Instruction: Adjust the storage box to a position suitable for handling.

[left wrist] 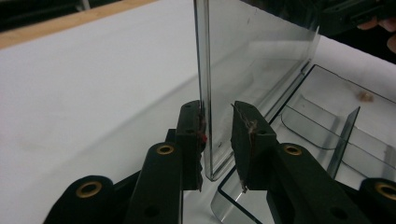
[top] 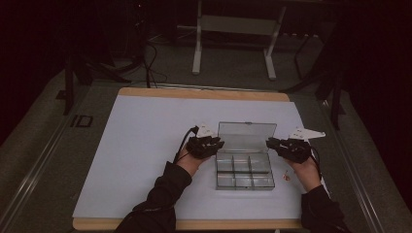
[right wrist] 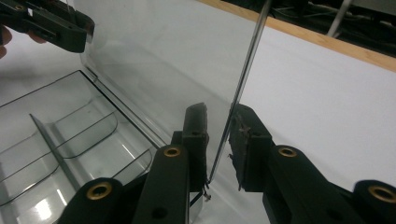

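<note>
high view: set above the near table edge, aimed forward and down, whole white table [top: 145,145] seen from afar. gripper views: each aimed along its own jaws, very close, from opposite ends of the clear box's upright lid [left wrist: 252,51], which is shared by all three.

We see two black handheld grippers, the left gripper [top: 206,145] and the right gripper [top: 287,147], each topped by a pale grey three-cornered plate and trailing a black cable. Both have black jaws with brass-ringed rivets at the linkage joints; we note worn, frayed pads with reddish specks. Both forearms wear dark long sleeves [top: 160,199].
</note>
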Motion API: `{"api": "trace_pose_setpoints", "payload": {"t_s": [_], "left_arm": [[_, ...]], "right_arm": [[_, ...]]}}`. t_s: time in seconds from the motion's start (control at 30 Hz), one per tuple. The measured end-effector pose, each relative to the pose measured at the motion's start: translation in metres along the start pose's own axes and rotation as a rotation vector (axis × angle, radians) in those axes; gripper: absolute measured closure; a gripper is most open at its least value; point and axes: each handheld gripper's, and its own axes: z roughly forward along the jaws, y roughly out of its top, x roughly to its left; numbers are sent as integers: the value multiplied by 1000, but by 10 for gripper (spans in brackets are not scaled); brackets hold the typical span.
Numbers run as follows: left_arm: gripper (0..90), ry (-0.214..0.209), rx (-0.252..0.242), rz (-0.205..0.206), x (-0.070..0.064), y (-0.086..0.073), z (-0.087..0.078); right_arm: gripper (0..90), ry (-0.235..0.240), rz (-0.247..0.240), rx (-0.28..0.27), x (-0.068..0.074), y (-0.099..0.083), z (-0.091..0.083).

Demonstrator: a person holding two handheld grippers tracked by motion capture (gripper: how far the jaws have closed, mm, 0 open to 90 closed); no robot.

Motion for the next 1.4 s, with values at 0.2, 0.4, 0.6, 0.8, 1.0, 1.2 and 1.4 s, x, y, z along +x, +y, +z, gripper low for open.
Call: {"api": "trace_pose_setpoints", "payload": {"t_s": [0.2, 0.4, 0.6, 0.8, 1.0, 1.2, 1.4], "left_arm": [[722, 3, 3, -18, 2, -1, 4], [721, -1, 8, -35, 5, -1, 7], [683, 2, 7, -49, 6, -3, 11], [638, 11, 26, -69, 7, -4, 16], [604, 1, 36, -96, 9, -5, 20], [547, 5, 50, -110, 8, -7, 24], [515, -15, 71, -136, 9, -7, 27]], "right_arm": [[734, -9, 7, 18, -1, -2, 7], [733, -4, 38, 32, -4, -4, 12], [702, -5, 49, 46, -5, -4, 16], [666, -6, 68, 64, -6, -5, 21], [633, -6, 81, 89, -6, -4, 24], [616, -5, 108, 98, -8, -5, 26], [607, -4, 141, 121, -9, -4, 28]]}}
